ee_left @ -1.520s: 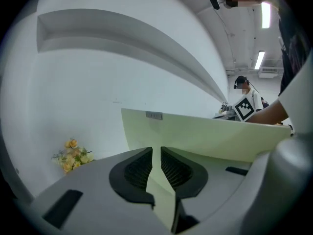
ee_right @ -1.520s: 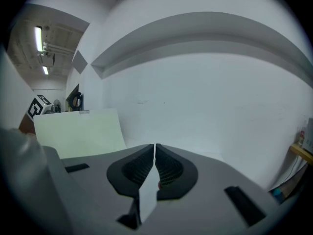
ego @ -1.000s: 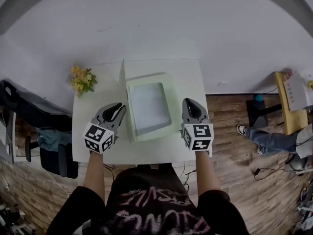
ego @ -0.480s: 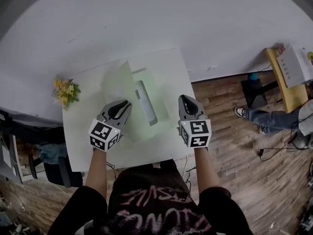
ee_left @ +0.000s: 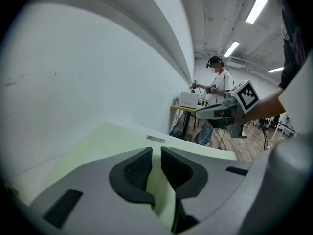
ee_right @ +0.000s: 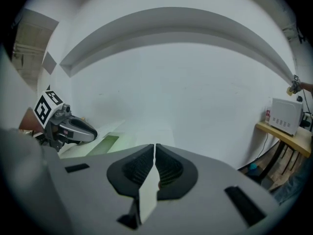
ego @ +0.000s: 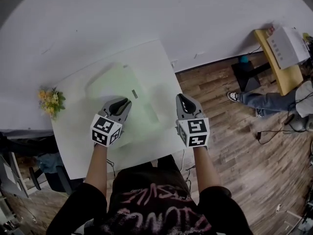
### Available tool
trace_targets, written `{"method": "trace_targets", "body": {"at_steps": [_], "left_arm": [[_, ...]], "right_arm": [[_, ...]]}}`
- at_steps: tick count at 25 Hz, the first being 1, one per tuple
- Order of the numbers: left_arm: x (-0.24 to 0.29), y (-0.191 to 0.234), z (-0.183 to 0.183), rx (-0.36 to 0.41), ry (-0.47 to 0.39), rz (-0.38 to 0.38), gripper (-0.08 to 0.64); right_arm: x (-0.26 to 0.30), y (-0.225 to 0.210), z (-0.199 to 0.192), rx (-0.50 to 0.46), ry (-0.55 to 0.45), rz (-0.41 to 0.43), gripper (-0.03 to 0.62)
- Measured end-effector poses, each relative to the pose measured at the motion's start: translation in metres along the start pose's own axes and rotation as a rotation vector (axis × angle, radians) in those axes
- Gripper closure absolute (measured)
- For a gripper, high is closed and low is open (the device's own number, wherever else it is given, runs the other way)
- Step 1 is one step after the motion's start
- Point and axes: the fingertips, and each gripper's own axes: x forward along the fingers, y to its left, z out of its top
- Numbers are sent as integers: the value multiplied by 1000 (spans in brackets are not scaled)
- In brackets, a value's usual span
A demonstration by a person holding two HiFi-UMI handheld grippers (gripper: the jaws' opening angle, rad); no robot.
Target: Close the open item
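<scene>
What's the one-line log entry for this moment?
green box: lid down, on white table | left tongs: nearly shut, empty, over box | right tongs: shut, empty, beside box
</scene>
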Motion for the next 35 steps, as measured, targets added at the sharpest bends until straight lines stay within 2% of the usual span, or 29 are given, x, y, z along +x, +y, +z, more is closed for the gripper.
{"method": "trace_targets", "body": {"at_steps": [8, 19, 30, 35], "left_arm": [[41, -16, -22, 39, 149, -29, 505], [66, -15, -44, 61, 293, 27, 505], [71, -15, -47, 41, 322, 24, 505], [65, -12, -39, 63, 275, 69, 505]], "right_arm": [[-10, -29, -17, 22, 24, -35, 565], [-18, -51, -33, 42, 49, -56, 565], [-22, -55, -39, 47, 57, -60, 565], [-20, -45, -30, 33, 43, -42, 565]]}}
